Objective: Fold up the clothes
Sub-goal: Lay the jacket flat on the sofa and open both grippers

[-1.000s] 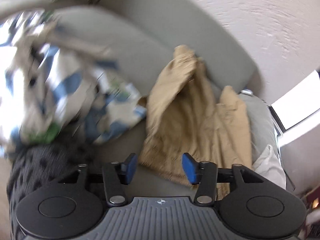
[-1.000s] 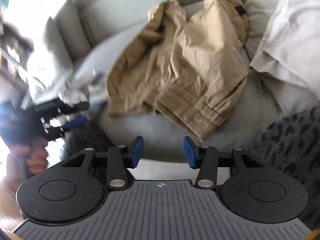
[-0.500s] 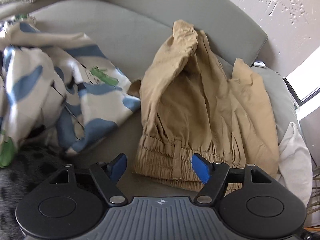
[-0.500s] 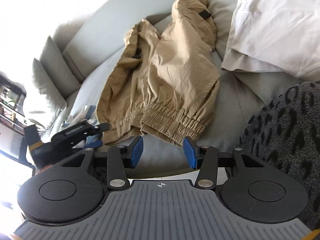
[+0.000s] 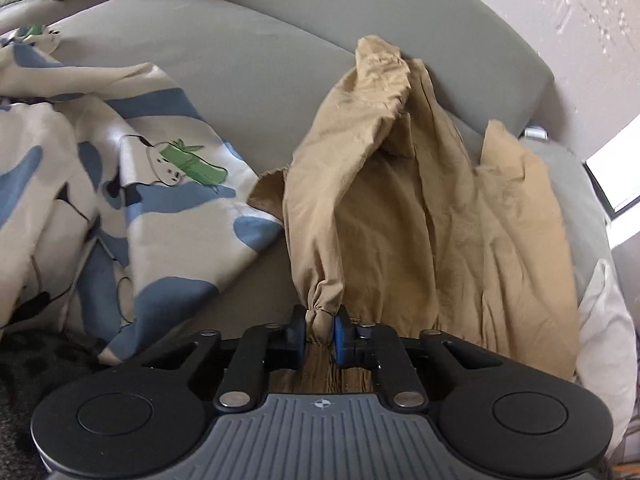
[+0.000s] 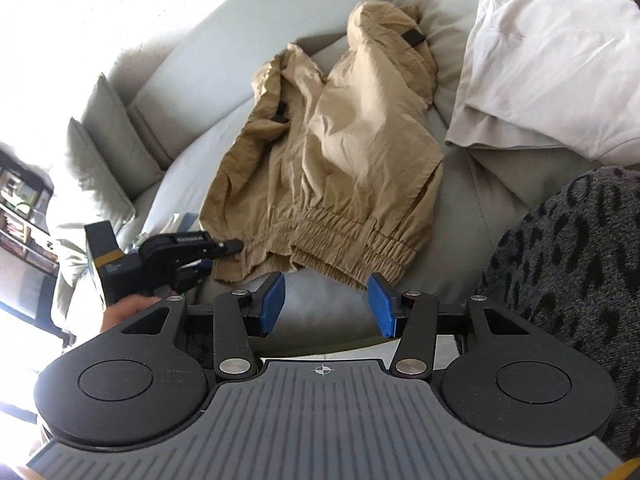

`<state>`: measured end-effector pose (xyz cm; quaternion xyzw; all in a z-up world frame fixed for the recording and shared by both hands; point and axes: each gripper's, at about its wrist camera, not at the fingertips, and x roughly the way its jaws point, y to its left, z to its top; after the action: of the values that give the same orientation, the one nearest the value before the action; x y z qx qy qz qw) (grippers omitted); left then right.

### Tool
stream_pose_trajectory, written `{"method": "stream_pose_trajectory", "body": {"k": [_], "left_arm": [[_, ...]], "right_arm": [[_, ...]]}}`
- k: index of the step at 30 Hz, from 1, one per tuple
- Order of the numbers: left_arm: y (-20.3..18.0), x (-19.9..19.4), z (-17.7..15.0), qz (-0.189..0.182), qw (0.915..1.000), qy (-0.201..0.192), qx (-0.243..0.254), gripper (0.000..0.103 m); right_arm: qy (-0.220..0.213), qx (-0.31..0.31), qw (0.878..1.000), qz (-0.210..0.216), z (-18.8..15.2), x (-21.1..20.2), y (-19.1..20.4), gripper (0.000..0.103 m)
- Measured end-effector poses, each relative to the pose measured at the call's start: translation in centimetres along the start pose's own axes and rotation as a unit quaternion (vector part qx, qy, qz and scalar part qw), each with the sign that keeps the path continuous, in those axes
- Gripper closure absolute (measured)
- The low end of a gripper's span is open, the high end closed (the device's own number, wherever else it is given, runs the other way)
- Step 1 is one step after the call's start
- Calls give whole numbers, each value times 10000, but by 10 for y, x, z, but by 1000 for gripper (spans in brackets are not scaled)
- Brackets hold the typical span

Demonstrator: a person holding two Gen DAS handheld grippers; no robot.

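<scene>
Spanning the grey sofa (image 5: 248,64), the tan shorts (image 5: 420,216) lie crumpled between a patterned sheet (image 5: 132,200) and a white garment (image 6: 552,60). We see the left gripper (image 5: 321,330), angled downward, its jaws just closed on the waistband corner they straddled earlier. The right gripper (image 6: 326,306) hovers half open, empty.

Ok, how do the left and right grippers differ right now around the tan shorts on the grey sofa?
The left gripper has just closed and pinches a bunched corner of the tan elastic-waist shorts; the right gripper stands open with nothing between its pads. The left one touches the fabric; the right hangs just short of the waistband. Both have blue pads and point down at the same shorts on the grey sofa.
</scene>
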<state>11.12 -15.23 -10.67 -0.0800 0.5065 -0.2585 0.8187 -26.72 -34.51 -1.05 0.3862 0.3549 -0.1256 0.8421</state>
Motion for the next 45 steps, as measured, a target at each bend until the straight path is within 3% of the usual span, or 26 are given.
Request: {"method": "stream_pose_trajectory", "body": {"k": [3, 7, 11, 13, 14, 15, 16, 17, 18, 23, 30, 35, 45], "left_arm": [[5, -19, -1, 1, 9996, -253, -93, 93], [24, -48, -1, -339, 9974, -347, -538, 93], [47, -73, -4, -132, 9966, -581, -570, 93], [57, -70, -5, -81, 9976, -430, -531, 91], [62, -64, -5, -110, 9980, -235, -568, 87], [65, -60, -6, -96, 9981, -44, -613, 77], [65, -58, -8, -72, 9982, 26, -597, 77], [63, -61, -10, -43, 9987, -32, -510, 73], [59, -65, -13, 9, 9991, -128, -401, 59], [40, -93, -21, 116, 9980, -585, 199, 39], [-2, -108, -32, -27, 9908, -729, 1142, 30], [-30, -102, -45, -441, 9847, -481, 1615, 27], [-57, -66, -74, -474, 9797, 289, 1926, 22]], "right_arm": [[15, -41, 10000, 35, -2, 0, 2, 51], [80, -21, 9999, 58, -4, 1, 2, 51], [179, 11, 9998, 108, -5, 4, 2, 51], [244, -13, 9996, 125, -6, 7, 4, 50], [277, -26, 9995, 133, -7, 8, 6, 50], [310, -38, 9994, 141, -7, 9, 7, 50], [343, -51, 9993, 150, -8, 11, 8, 50], [376, -64, 9991, 158, -8, 12, 9, 49], [385, -88, 9991, 147, -9, 12, 10, 48], [416, -25, 9991, 102, -8, 12, 9, 46], [524, -23, 9986, 86, -10, 15, 8, 46], [532, 8, 9986, 66, -10, 15, 7, 46], [581, 46, 9983, 51, -7, 20, 3, 46]]}}
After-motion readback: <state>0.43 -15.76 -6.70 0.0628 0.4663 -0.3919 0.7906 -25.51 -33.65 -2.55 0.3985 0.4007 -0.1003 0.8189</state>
